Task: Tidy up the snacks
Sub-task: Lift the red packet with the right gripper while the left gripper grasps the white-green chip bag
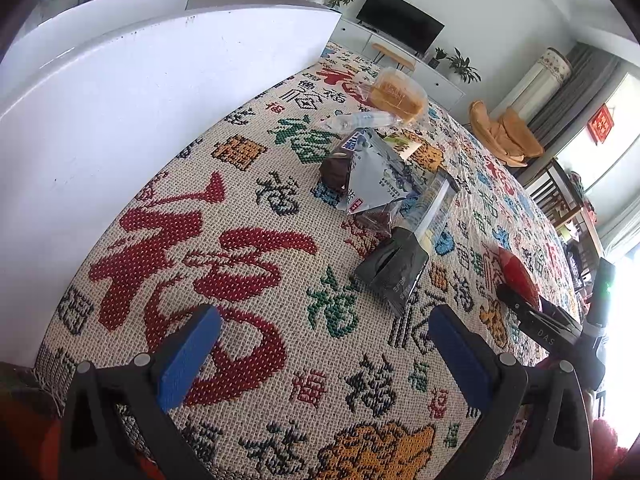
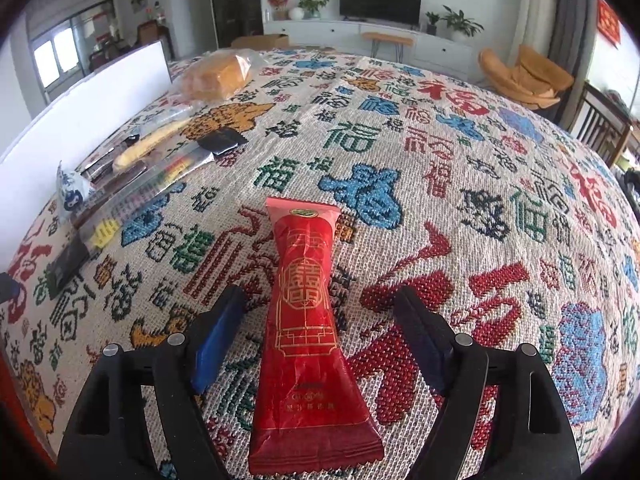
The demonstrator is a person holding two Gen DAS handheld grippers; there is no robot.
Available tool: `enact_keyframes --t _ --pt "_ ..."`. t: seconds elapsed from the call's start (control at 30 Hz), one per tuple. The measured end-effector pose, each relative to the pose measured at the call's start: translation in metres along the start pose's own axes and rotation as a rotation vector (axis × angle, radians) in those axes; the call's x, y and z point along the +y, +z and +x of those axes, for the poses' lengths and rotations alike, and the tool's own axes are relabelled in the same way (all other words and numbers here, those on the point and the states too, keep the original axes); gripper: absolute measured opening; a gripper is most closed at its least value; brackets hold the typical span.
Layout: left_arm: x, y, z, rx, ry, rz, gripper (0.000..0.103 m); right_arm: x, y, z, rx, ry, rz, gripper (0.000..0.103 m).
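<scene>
Snacks sit in a loose row on the patterned cloth [image 1: 248, 280], just right of a white board [image 1: 120, 120] that stands along the cloth's left side. In the left wrist view, going left to right and far to near, there is a bagged bread [image 1: 398, 98], a clear packet beside it, a dark chocolate piece [image 1: 336, 170], a silver pouch [image 1: 378, 176], a clear sleeve and a black pack [image 1: 394, 270]. The left gripper [image 1: 324, 356] is wide, with nothing between its blue pads, and the black pack lies ahead of it and a little to the right.

Further right, the red pack [image 2: 308, 320] lies flat on the cloth, well apart from the row. Its long axis runs near to far, straight along the line the right gripper [image 2: 320, 340] points. That gripper stands wide, with the pack lying between its fingers and neither pad touching it; the waist of the pack is about level with the fingertips. The right hand is plainly the nearer one to it, so my guess is that any next pick of the red pack would be a simple squeeze across its narrow width.

Print on the packs is too small to read. What the clear packets hold is hard to tell. In the left view the red pack is half hidden behind the right gripper, at the frame's right edge.
</scene>
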State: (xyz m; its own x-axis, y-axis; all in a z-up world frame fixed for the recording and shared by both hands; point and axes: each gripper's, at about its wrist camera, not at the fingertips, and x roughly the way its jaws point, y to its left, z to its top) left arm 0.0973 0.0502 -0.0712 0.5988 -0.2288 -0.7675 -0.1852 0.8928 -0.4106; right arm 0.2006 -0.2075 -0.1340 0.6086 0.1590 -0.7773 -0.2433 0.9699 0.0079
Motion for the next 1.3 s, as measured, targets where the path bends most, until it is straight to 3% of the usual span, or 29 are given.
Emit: enact_keyframes --t 0.27,0.53,0.8,0.83,0.9,0.93,1.0,1.1,1.3 --pt "0.006 0.001 -0.009 -0.025 -0.121 -0.041 0.103 0.000 0.000 0.001 0.000 -0.005 0.001 0.083" --pt "-0.009 0.015 -0.007 -0.047 -0.122 -0.002 0.103 0.000 0.000 0.000 0.000 -0.005 0.001 0.083" --pt "-0.048 0.071 0.045 -0.027 0.076 0.090 0.102 0.000 -0.001 0.000 -0.001 -0.005 0.001 0.083" --pt "-0.050 0.076 0.052 -0.030 0.105 0.099 0.101 0.000 -0.001 0.000 -0.001 -0.004 0.001 0.083" --pt "-0.050 0.079 0.063 -0.022 0.129 0.111 0.065 0.000 -0.001 0.000 -0.001 -0.004 0.001 0.083" --pt "-0.046 0.079 0.066 -0.004 0.106 0.097 0.043 0.000 -0.001 0.000 -0.001 -0.004 0.001 0.083" --pt "-0.035 0.071 0.052 -0.052 0.039 0.070 0.040 0.000 -0.001 0.000 -0.001 -0.004 0.001 0.083" --pt "-0.025 0.055 0.027 -0.065 -0.029 0.068 0.039 0.000 -0.001 0.000 -0.001 -0.004 0.001 0.083" --pt "-0.021 0.027 -0.024 -0.090 -0.109 0.069 0.039 -0.001 -0.001 -0.001 -0.002 0.003 0.006 0.083"
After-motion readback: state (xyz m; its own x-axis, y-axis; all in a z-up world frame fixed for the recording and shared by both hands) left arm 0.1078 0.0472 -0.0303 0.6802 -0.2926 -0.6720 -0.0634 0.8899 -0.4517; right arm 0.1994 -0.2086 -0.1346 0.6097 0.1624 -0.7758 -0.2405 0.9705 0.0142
